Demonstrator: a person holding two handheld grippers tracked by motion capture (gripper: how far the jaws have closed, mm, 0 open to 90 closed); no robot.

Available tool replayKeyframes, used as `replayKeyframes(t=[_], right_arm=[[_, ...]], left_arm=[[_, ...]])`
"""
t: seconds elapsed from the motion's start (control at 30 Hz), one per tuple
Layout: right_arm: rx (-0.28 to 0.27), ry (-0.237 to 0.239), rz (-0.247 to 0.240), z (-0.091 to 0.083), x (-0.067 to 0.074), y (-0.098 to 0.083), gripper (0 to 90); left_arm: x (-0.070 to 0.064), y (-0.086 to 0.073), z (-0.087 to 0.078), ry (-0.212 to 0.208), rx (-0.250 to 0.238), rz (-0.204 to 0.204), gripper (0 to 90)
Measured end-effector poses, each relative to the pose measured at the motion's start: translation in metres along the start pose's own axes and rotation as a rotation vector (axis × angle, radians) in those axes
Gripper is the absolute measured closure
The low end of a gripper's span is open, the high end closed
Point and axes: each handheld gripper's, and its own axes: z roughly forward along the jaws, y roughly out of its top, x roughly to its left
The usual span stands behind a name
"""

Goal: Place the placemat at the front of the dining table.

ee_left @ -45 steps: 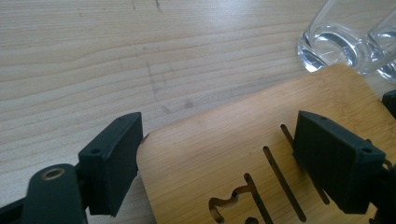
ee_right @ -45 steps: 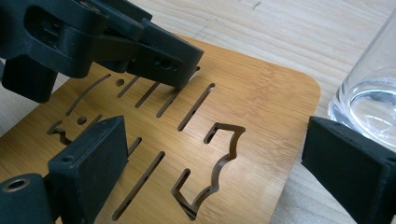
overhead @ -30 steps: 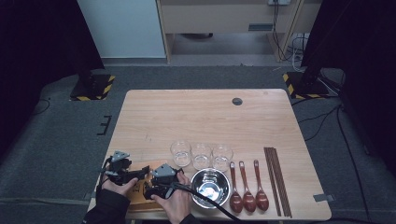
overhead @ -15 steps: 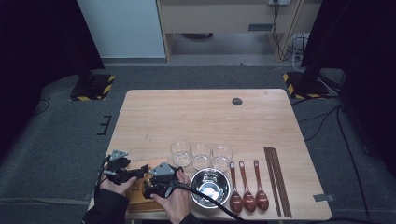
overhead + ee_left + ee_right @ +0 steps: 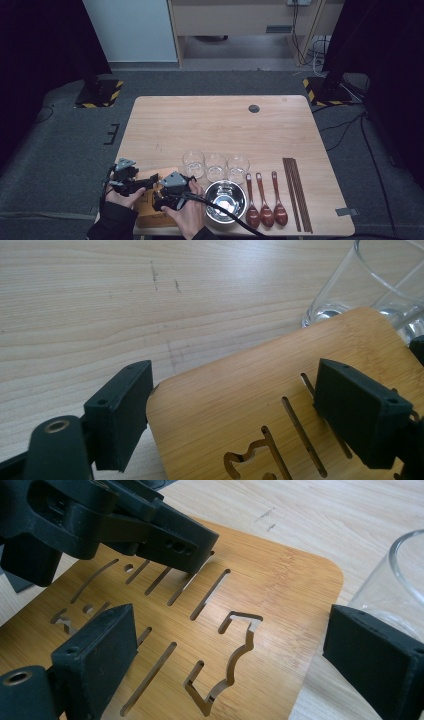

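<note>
Bamboo board (image 5: 150, 202) lies flat at the table's (image 5: 220, 125) near left corner, long axis running away from the person. Left gripper (image 5: 235, 410) straddles its far left corner, jaws spread, pinching nothing; right gripper (image 5: 225, 655) hovers over the middle, equally spread, glass (image 5: 395, 590) just beside.

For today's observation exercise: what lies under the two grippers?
A slotted bamboo board lies on the table under both open grippers, left gripper and right gripper; its near part is covered by hands.
</note>
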Motion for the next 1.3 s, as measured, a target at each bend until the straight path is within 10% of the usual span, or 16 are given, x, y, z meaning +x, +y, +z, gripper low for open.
replayKeyframes(t=[1.3], right_arm=[[-0.083, -0.028, -0.041, -0.029, -0.018, 0.046, 7.4]], left_arm=[[-0.016, 0.049, -0.026, 0.014, -0.089, 0.038, 16.5]])
